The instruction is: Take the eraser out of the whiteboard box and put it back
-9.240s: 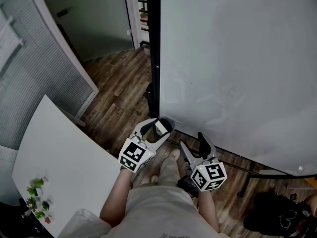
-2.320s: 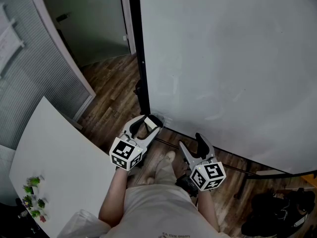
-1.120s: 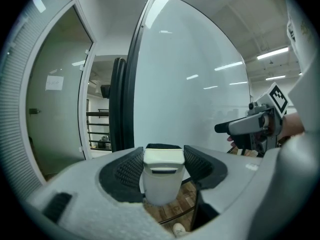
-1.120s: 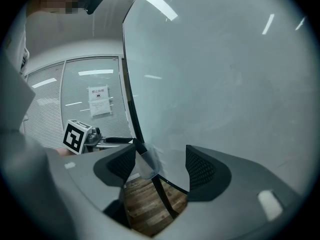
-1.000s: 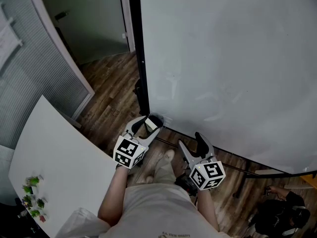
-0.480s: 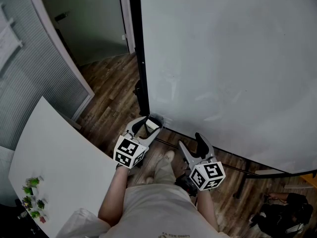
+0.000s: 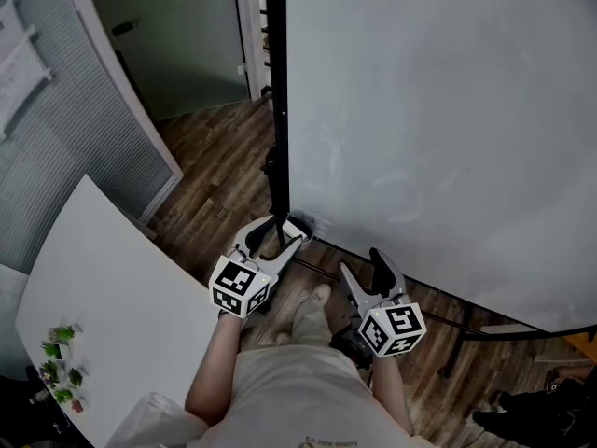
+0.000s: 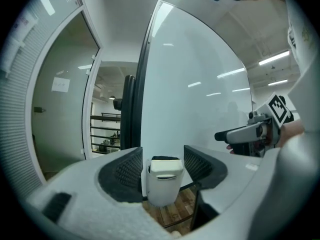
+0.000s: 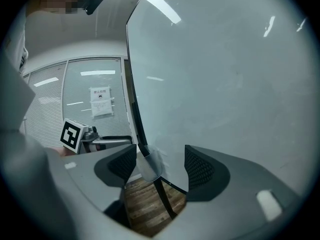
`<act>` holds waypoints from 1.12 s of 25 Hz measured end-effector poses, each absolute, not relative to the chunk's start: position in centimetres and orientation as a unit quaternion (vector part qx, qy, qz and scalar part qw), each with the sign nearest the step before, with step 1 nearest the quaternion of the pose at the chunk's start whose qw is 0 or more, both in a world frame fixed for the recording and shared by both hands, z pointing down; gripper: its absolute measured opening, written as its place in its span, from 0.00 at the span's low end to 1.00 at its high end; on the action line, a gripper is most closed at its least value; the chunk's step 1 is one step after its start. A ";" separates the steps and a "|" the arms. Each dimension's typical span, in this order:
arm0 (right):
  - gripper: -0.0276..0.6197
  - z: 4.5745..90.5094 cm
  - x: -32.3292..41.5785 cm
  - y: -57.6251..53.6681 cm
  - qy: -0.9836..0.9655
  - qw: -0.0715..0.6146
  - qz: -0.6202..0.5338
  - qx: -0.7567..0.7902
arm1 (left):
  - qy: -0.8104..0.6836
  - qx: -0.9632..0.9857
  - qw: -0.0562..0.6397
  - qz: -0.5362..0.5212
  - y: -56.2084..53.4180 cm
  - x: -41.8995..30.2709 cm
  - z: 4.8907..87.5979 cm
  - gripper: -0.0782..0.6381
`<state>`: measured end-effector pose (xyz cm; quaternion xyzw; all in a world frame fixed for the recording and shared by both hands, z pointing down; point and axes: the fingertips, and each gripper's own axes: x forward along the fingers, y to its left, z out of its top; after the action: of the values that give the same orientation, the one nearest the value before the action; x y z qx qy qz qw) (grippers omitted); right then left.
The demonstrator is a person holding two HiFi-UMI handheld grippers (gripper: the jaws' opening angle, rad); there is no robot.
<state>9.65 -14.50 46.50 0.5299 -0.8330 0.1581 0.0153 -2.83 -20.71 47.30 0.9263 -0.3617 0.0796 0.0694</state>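
The left gripper view gives me what the head view can't: the left tongs (image 8: 164,165) are clamped on the eraser (image 8: 165,168), pads against both its sides, with its lower end down in the whiteboard box (image 8: 162,191). From the head camera that's only a white blob at the lower left corner of the whiteboard (image 7: 438,119). The right gripper view catches the box side-on, hanging at that corner, and shows the right tongs (image 9: 160,166) standing wide apart, with just board and floor (image 9: 145,206) seen through the gap. It's tight on one side — the black frame post (image 7: 279,147) runs just beside the box — while wood floor lies open between the board and the white worktop (image 7: 103,297) at the person's left. Half a second ago the eraser sat tilted in the tongs just above the box; now it's down at it, and the right tongs haven't budged.
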 end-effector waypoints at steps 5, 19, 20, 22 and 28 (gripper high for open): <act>0.41 45.9 9.5 -14.2 -0.831 0.011 0.139 0.538 | -0.349 0.933 0.082 0.037 -19.4 -3.0 45.9 0.40; 0.06 43.4 9.7 -13.1 -0.823 -0.017 0.095 0.560 | -0.355 0.932 0.064 -0.016 -17.3 -4.0 42.2 0.12; 0.06 43.4 9.6 -13.1 -0.822 -0.012 0.093 0.562 | -0.358 0.932 0.063 -0.012 -17.3 -4.1 42.4 0.12; 0.06 43.6 9.5 -13.1 -0.821 0.000 0.088 0.565 | -0.361 0.930 0.061 -0.004 -17.3 -4.1 42.7 0.12; 0.06 43.6 9.4 -13.1 -0.819 0.011 0.082 0.568 | -0.367 0.929 0.053 0.010 -17.3 -4.2 42.8 0.12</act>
<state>9.41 -13.08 43.63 0.5677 -0.8191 0.0819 0.0106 -4.23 -17.29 42.79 0.9286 -0.3672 0.0095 0.0533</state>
